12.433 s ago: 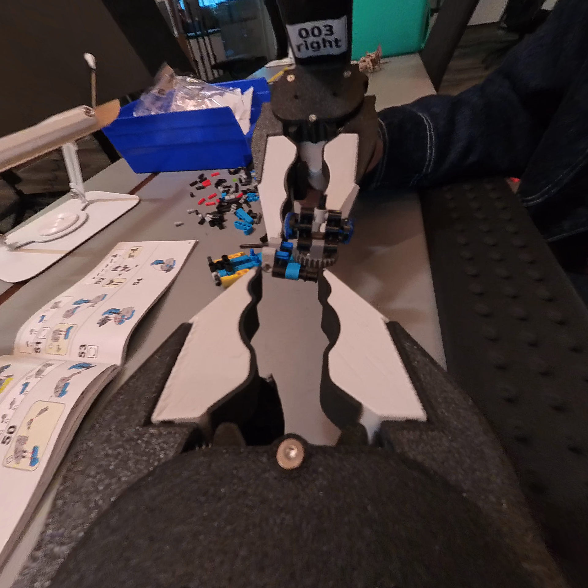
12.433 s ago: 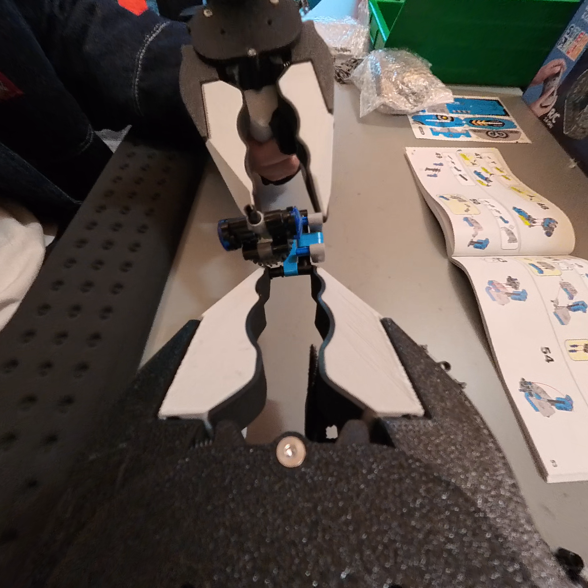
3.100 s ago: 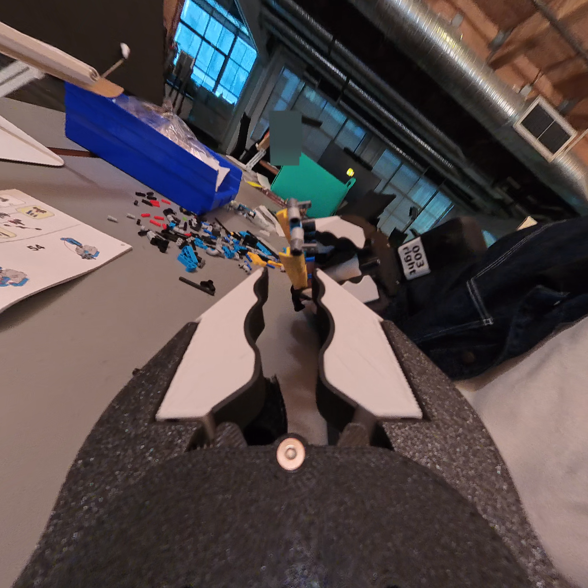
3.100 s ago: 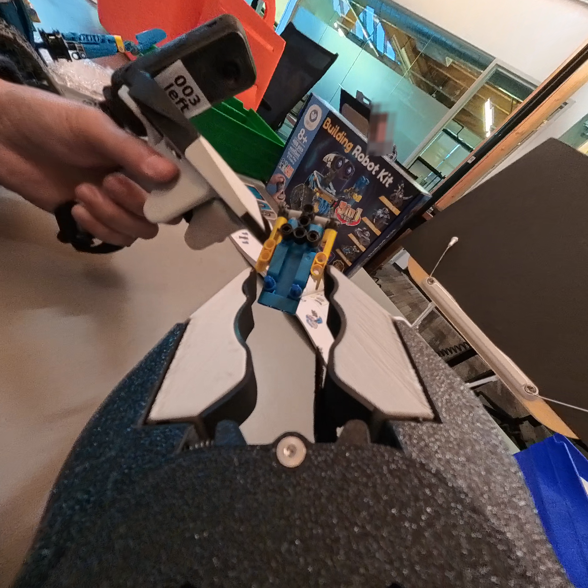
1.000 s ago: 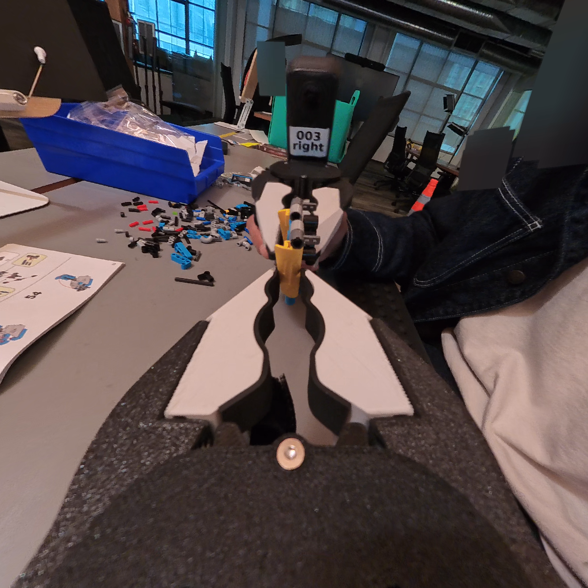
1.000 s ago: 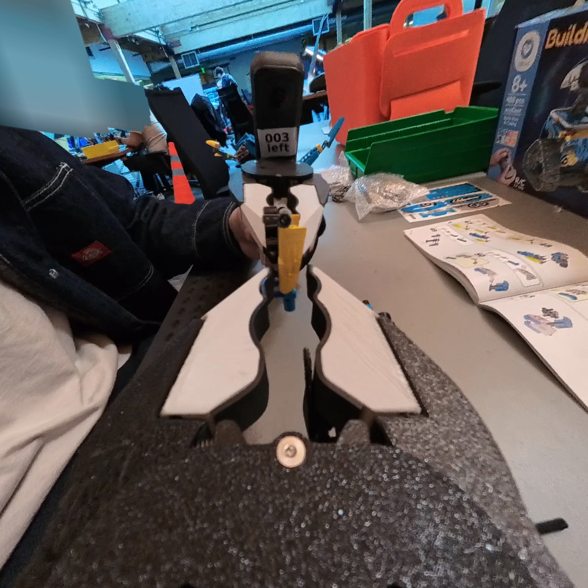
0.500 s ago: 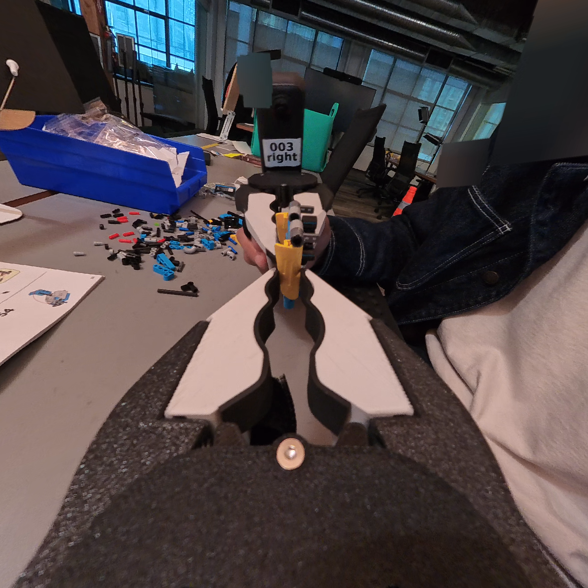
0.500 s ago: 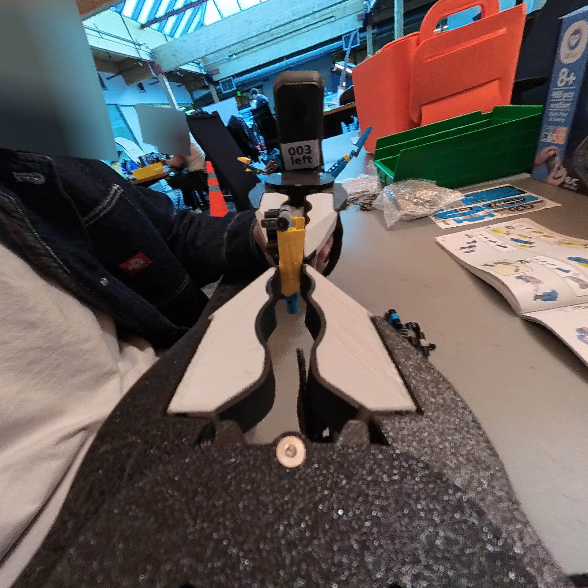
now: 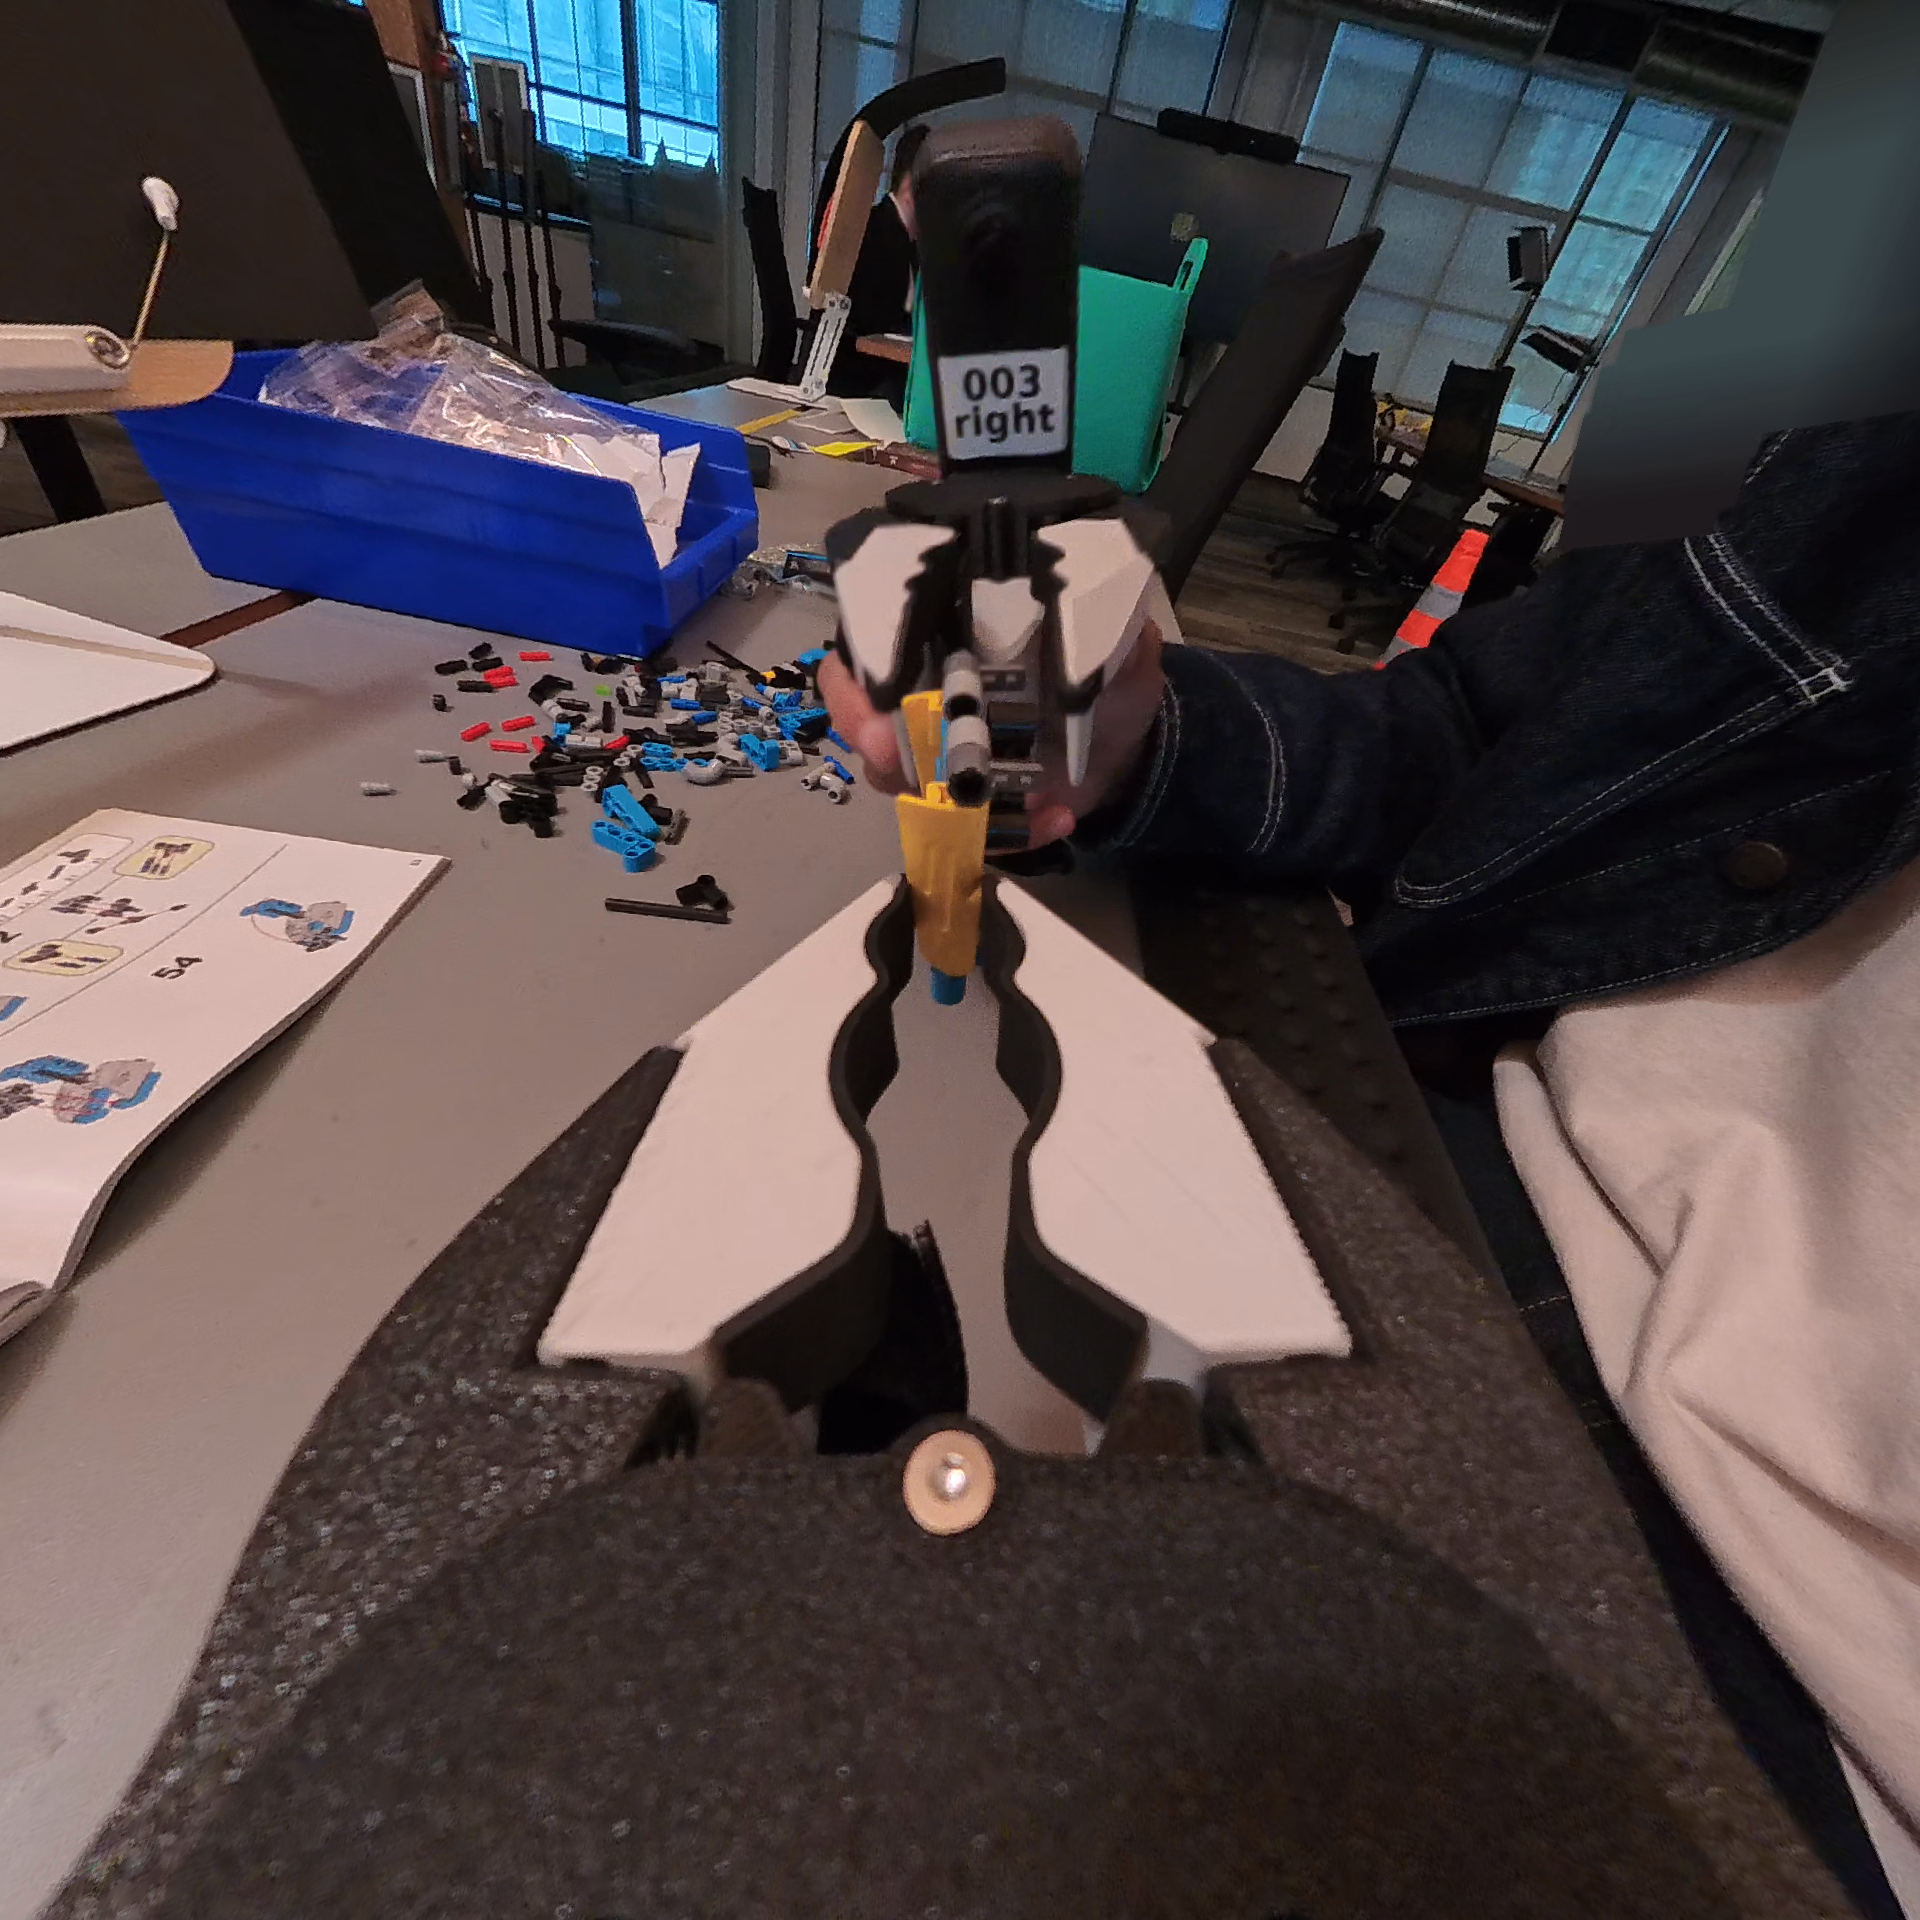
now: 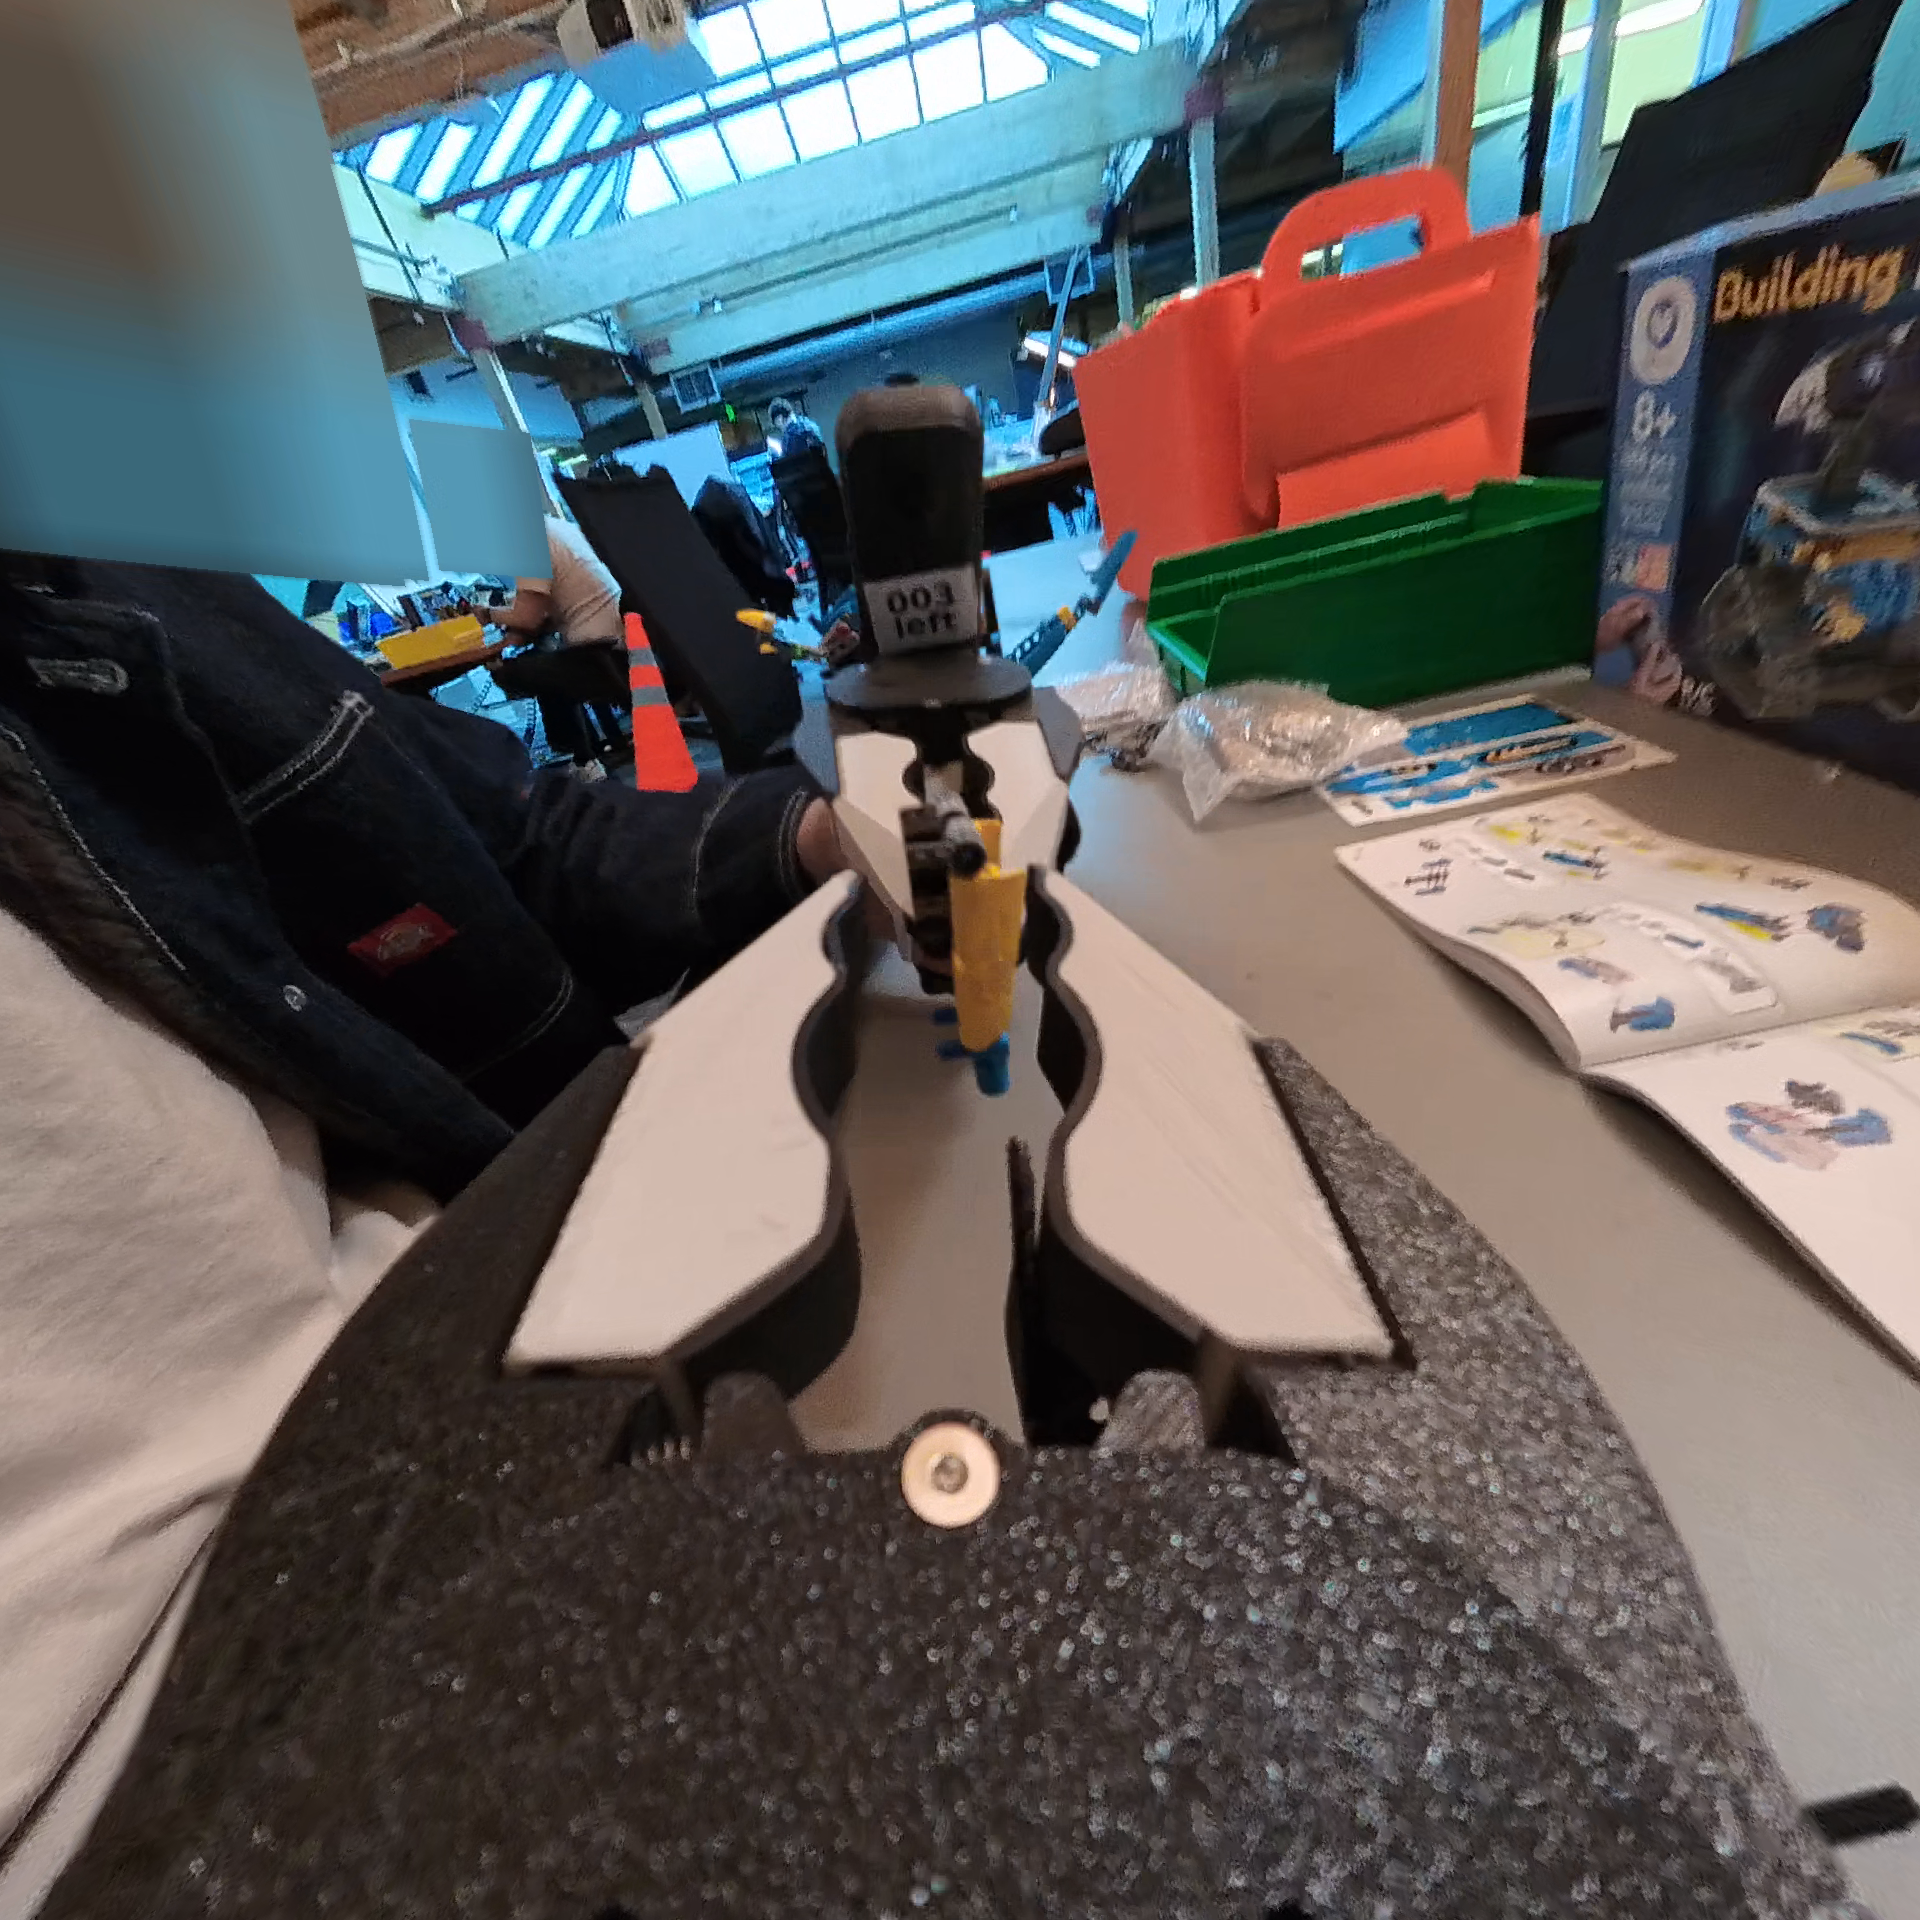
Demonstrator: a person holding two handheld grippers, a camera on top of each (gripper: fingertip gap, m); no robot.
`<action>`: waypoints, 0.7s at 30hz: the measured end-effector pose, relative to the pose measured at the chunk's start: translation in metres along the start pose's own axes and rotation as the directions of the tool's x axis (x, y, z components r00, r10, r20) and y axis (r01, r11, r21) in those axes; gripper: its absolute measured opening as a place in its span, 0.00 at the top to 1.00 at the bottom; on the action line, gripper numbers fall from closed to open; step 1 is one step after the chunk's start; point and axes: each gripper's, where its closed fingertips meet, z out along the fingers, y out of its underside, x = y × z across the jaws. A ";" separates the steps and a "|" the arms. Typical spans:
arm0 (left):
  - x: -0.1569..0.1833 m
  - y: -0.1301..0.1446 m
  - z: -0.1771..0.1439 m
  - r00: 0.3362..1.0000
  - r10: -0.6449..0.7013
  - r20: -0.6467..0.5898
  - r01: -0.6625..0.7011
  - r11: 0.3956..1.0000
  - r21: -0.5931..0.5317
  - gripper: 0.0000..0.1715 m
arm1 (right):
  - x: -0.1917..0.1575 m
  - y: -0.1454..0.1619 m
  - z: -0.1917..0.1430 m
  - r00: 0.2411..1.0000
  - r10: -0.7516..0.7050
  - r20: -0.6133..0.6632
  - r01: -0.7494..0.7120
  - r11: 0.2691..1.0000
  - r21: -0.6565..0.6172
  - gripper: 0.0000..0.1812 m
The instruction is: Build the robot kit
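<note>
The left claw (image 9: 943,914) is gripping a small, light yellow-and-blue brick assembly (image 9: 940,894); the right claw (image 10: 940,925) is parted around it, above the table (image 9: 436,1039). It is likely fragile, best held by its stiff yellow beam.

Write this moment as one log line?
left gripper: shut on yellow-and-blue plastic brick assembly | right gripper: open around it | loose brick pile: on grey table

Daylight from tall windows (image 9: 1455,208) and skylights (image 10: 831,94) gives soft, even brightness with faint shadows on the grey worktop (image 9: 436,1039). The right wrist view is motion-blurred; both views bow strongly at the edges.
</note>
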 end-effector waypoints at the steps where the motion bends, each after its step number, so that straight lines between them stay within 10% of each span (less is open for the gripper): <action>1: -0.001 0.001 0.001 1.000 0.006 0.007 -0.006 1.000 -0.008 0.93 | -0.001 -0.001 0.001 1.000 -0.011 -0.002 0.011 1.000 0.006 0.84; 17: 0.000 0.008 0.004 1.000 0.014 0.003 -0.014 0.999 -0.038 0.93 | 0.005 0.010 0.004 0.999 0.033 -0.009 -0.034 0.998 -0.048 0.87; 21: -0.003 -0.012 -0.004 0.995 -0.091 -0.033 0.094 0.992 0.087 0.93 | 0.005 0.001 -0.001 0.992 0.117 0.046 -0.118 0.993 0.015 0.76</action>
